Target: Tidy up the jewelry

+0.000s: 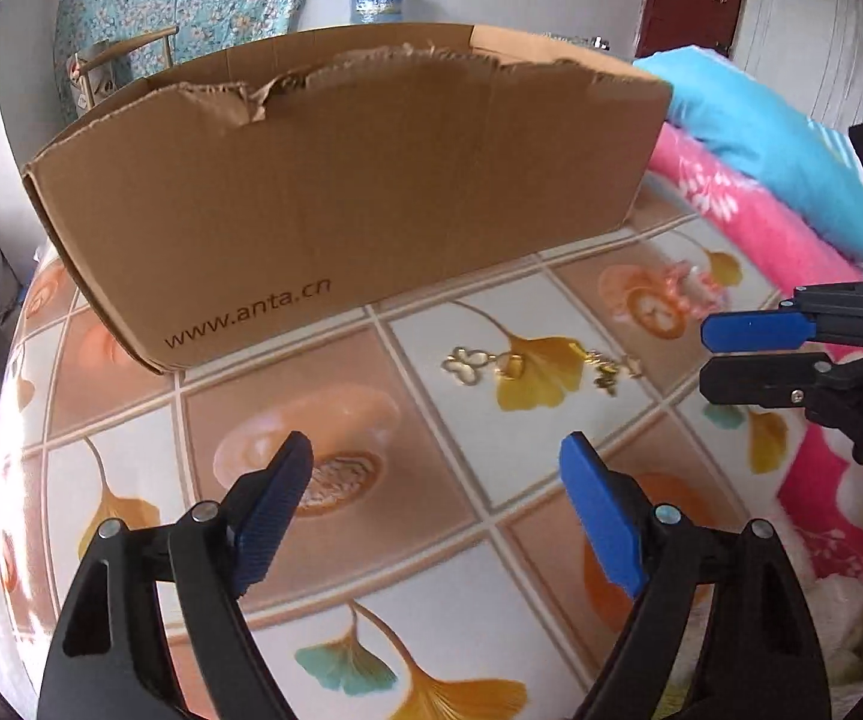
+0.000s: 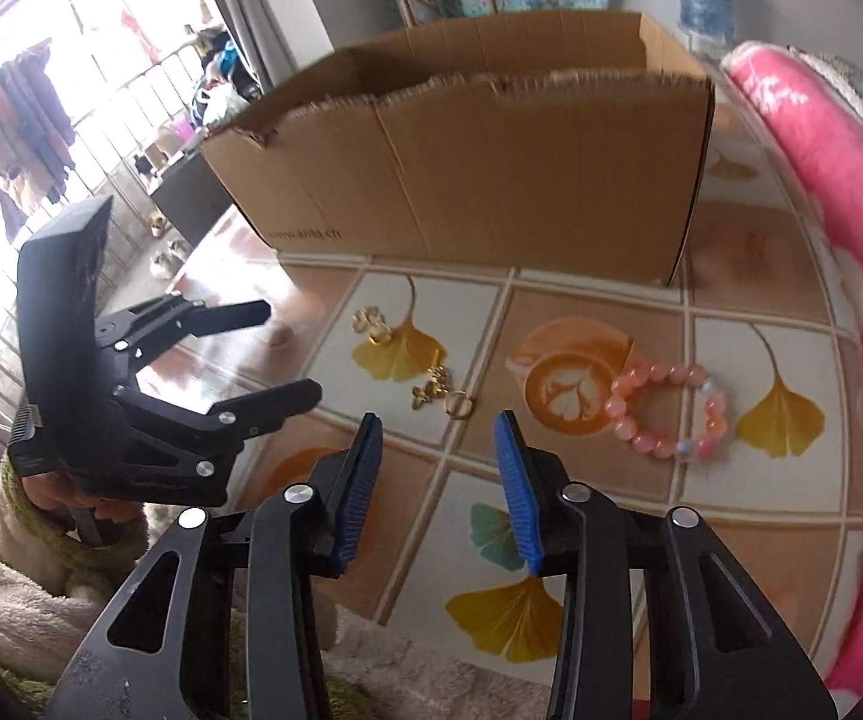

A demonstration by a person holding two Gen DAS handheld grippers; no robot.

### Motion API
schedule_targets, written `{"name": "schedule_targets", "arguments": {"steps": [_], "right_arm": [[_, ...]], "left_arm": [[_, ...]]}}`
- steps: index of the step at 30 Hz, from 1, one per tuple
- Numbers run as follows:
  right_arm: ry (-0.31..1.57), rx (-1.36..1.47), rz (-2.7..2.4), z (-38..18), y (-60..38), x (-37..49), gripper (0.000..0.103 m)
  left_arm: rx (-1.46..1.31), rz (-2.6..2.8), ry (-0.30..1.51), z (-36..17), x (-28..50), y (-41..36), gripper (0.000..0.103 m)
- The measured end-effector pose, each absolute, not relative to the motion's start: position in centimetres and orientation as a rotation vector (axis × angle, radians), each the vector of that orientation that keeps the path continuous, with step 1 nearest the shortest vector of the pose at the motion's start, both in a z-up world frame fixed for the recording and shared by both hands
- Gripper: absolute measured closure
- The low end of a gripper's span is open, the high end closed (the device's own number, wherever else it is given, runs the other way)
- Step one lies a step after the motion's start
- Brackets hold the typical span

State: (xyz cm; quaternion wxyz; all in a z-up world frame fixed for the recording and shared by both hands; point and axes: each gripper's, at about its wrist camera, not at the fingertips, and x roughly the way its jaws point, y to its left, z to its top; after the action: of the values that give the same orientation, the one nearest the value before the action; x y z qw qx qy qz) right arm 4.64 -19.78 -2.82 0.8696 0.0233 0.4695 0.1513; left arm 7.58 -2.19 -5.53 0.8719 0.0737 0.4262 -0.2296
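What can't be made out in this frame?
- Inside of the box: hidden by its front wall in both views.
- Gold pieces: too small and blurred to identify or count; the ring is clearest.
- Bracelet: blurred in the left wrist view.
- Right gripper: cut off by the left wrist view's edge.

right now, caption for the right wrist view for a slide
Open right gripper above gold jewelry pieces and pink bead bracelet, brown cardboard box behind.
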Motion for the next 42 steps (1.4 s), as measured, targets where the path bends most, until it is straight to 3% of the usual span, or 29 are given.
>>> {"name": "schedule_targets", "arguments": {"steps": [7, 18, 21, 27, 30, 32, 34, 38, 42], "right_arm": [[0.997, -0.049, 0.319, -3.8, -18.7, 5.7, 0.076], [0.981, -0.214, 0.368, -4.4, -17.3, 6.3, 0.085], [0.982, -0.245, 0.378, -4.4, -17.0, 6.2, 0.092], [0.99, -0.217, 0.369, -4.5, -17.7, 5.8, 0.093], [0.99, -0.187, 0.339, -4.4, -18.4, 5.6, 0.093], [0.987, -0.164, 0.321, -4.3, -19.1, 5.3, 0.093], [0.982, -0.14, 0.31, -4.1, -19.7, 5.0, 0.093], [0.969, -0.097, 0.302, -4.0, -20.5, 4.6, 0.093], [0.961, -0.077, 0.305, -3.9, -21.4, 4.3, 0.093]], "left_arm": [[0.184, -0.476, 0.866, -6.1, 8.3, -2.6, 0.02], [0.215, -0.503, 0.85, -6.4, 8.3, -3.2, 0.009], [0.214, -0.503, 0.847, -6.4, 8.2, -3.0, 0.009], [0.184, -0.488, 0.835, -6.3, 8.0, -2.4, 0.01], [0.155, -0.501, 0.825, -5.8, 7.9, -2.4, 0.02], [0.152, -0.521, 0.814, -5.5, 7.7, -2.9, 0.033], [0.172, -0.541, 0.805, -5.1, 7.7, -3.7, 0.038], [0.188, -0.572, 0.812, -4.9, 8.2, -5.1, 0.061], [0.192, -0.594, 0.819, -4.8, 8.6, -5.5, 0.077]]}}
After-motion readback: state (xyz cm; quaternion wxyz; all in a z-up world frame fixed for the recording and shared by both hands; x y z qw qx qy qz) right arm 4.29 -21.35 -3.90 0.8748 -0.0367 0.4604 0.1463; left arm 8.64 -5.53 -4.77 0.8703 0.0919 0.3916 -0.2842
